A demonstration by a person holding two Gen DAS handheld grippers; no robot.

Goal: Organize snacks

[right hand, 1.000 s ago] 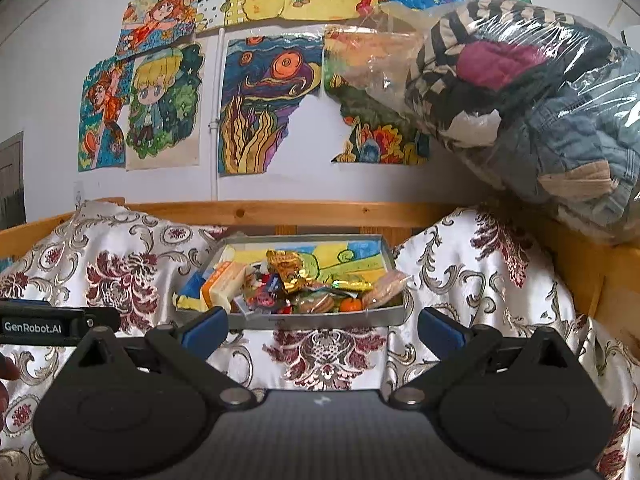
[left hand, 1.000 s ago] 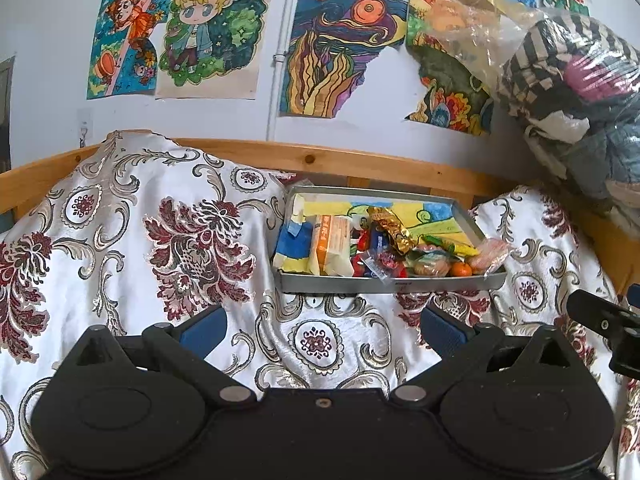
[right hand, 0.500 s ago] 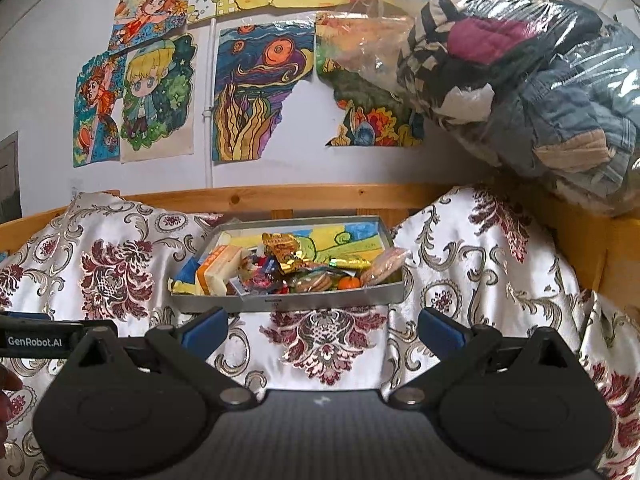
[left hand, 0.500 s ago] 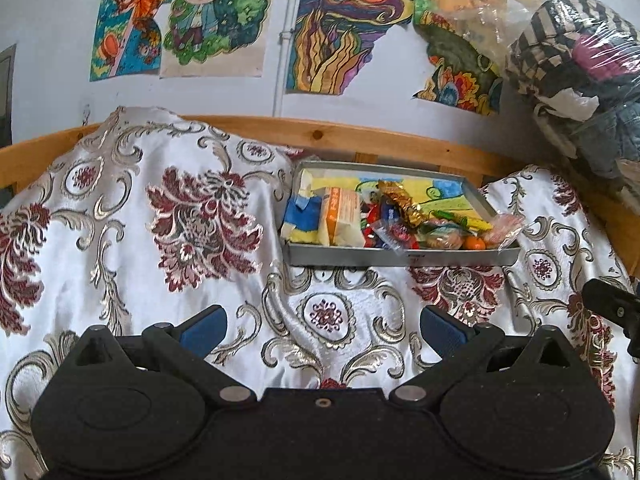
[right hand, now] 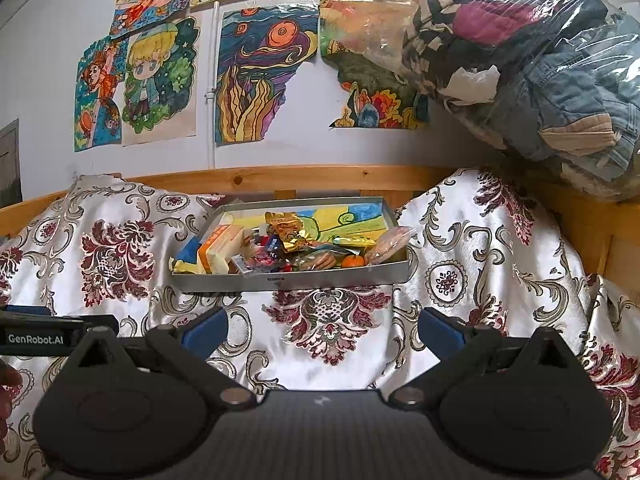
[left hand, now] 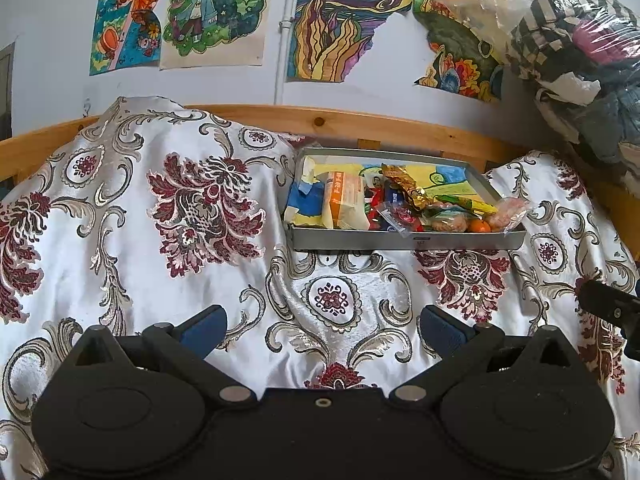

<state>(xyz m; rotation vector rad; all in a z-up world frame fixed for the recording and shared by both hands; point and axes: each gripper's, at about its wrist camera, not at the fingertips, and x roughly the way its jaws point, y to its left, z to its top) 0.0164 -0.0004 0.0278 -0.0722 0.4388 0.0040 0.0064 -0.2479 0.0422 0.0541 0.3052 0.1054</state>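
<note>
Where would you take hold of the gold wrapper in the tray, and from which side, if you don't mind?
Probably by the gold wrapper's raised far end, coming from above: it lies on top of the snack pile in the tray, crinkled and tilted up, clear of its neighbours.

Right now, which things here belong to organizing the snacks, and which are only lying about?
For the job:
- metal tray
- orange packet
- gold wrapper
- small orange fruit
- left gripper, right gripper, both open

Lying about:
- bag of clothes
- wall drawings
- patterned bedcover

Floral bedspread [left hand: 208, 216] over wooden-framed bed; grey snack tray [left hand: 404, 240] directly on it.
</note>
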